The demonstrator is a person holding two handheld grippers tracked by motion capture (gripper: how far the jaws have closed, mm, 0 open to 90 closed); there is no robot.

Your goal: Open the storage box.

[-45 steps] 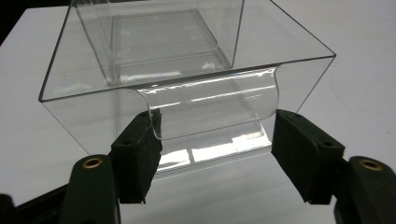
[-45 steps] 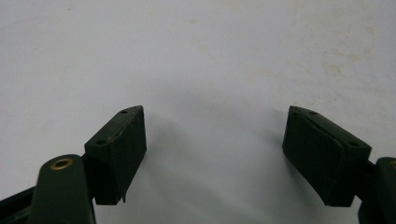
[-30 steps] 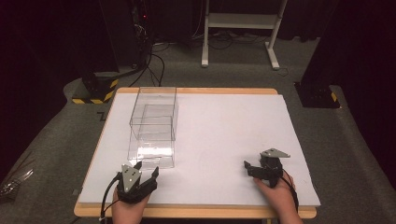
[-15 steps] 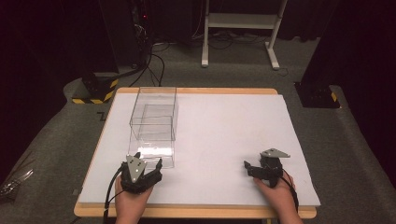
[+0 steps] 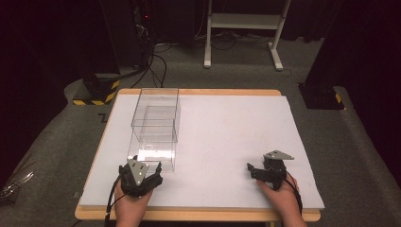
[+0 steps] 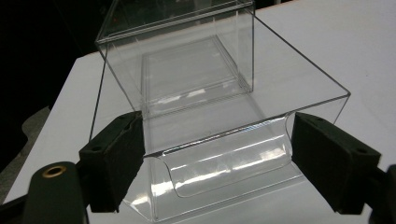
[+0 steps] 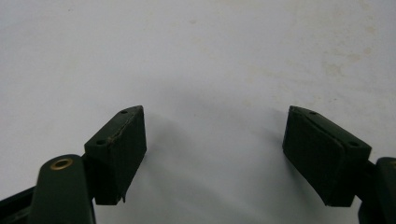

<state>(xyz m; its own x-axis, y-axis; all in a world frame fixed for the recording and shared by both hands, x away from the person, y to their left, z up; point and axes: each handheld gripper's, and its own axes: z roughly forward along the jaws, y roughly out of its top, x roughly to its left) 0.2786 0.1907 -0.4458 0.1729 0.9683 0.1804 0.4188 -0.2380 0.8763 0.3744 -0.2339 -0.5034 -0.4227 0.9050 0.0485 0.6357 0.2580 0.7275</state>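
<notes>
Two clear plastic boxes stand on the left half of the white table sheet, one seemingly stacked on or nested with the other; their transparent walls make it hard to tell which. In the left gripper view the near box has a curved, glossy lip facing the camera, and a taller one rises behind it.

The left gripper sits just at the near end of the boxes, its jaws spread wide on either side of that lip, apparently not yet touching it. The right gripper rests well apart on the right side of the sheet, its jaws also wide apart over bare white surface with nothing between them.

My worry is the plastic itself: thin, slick walls may flex or slip out of the pads if the jaws close off-centre, and a push from the front could slide the stack or topple the taller box. Glare hides the edges, so misjudging the grip line seems likely.

No brand, label or readable writing appears on the boxes, the sheet or the grippers.
</notes>
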